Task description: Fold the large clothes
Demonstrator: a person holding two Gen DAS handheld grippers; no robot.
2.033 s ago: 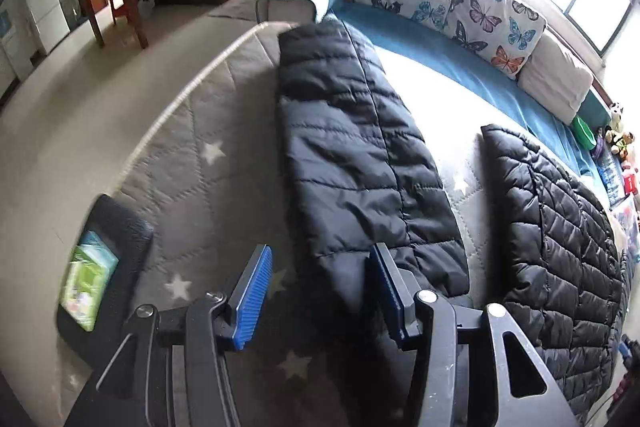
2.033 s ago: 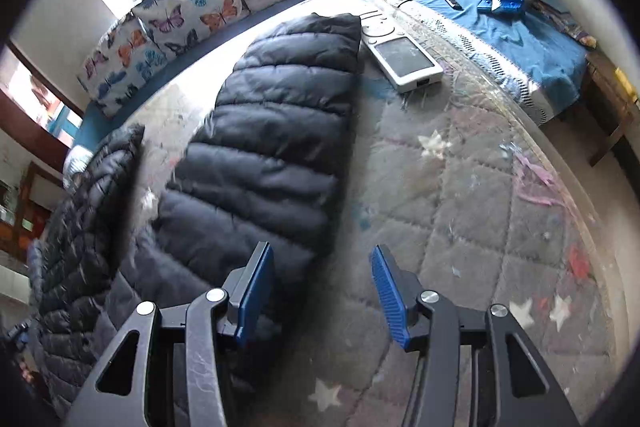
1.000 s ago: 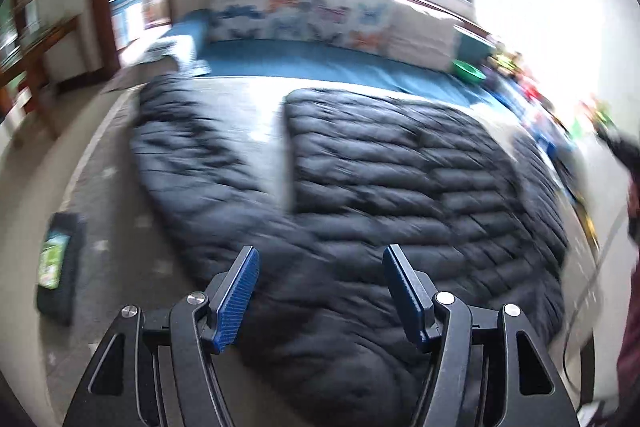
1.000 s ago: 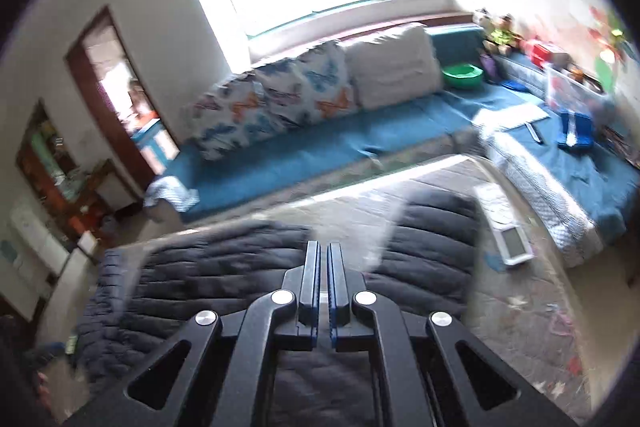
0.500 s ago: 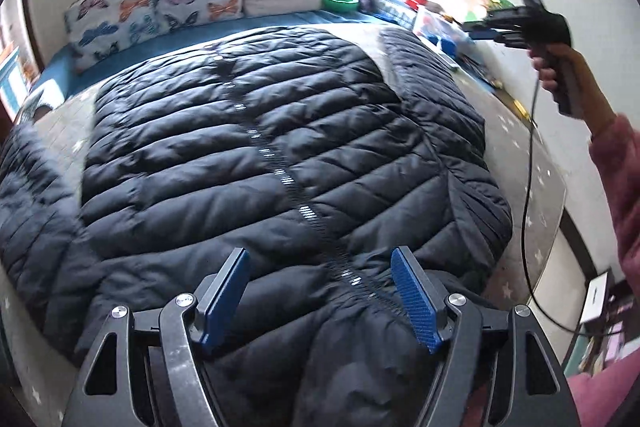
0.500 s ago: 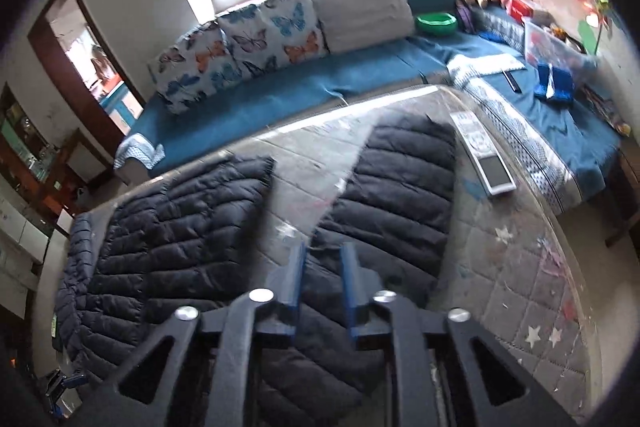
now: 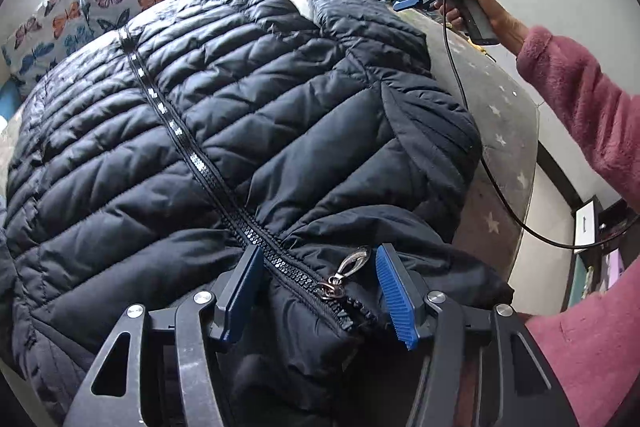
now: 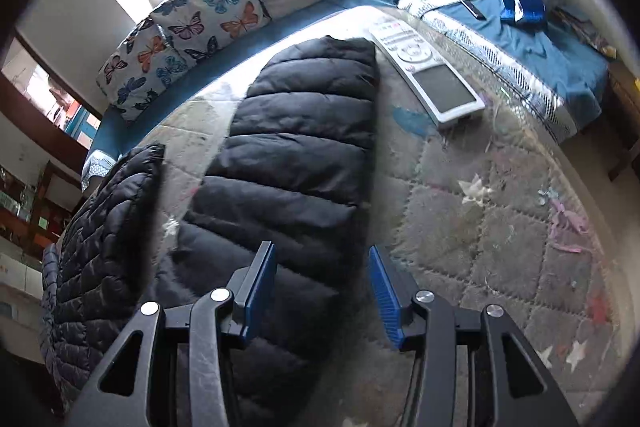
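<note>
A black quilted puffer jacket (image 7: 248, 115) lies spread front-up on a grey quilted star-patterned mat (image 7: 508, 131), zipped along a black centre zipper (image 7: 208, 171) whose metal pull tab (image 7: 348, 269) sits at the near end. The left gripper (image 7: 316, 293) hovers over this near end with its blue-padded jaws spread to either side of the pull tab, grasping nothing. The right gripper (image 8: 322, 291), also released and empty, is poised above the jacket's outstretched sleeve (image 8: 296, 163), beside which a white tablet-like device with buttons (image 8: 428, 67) rests on the mat, near butterfly-print cushions (image 8: 180, 35).
</note>
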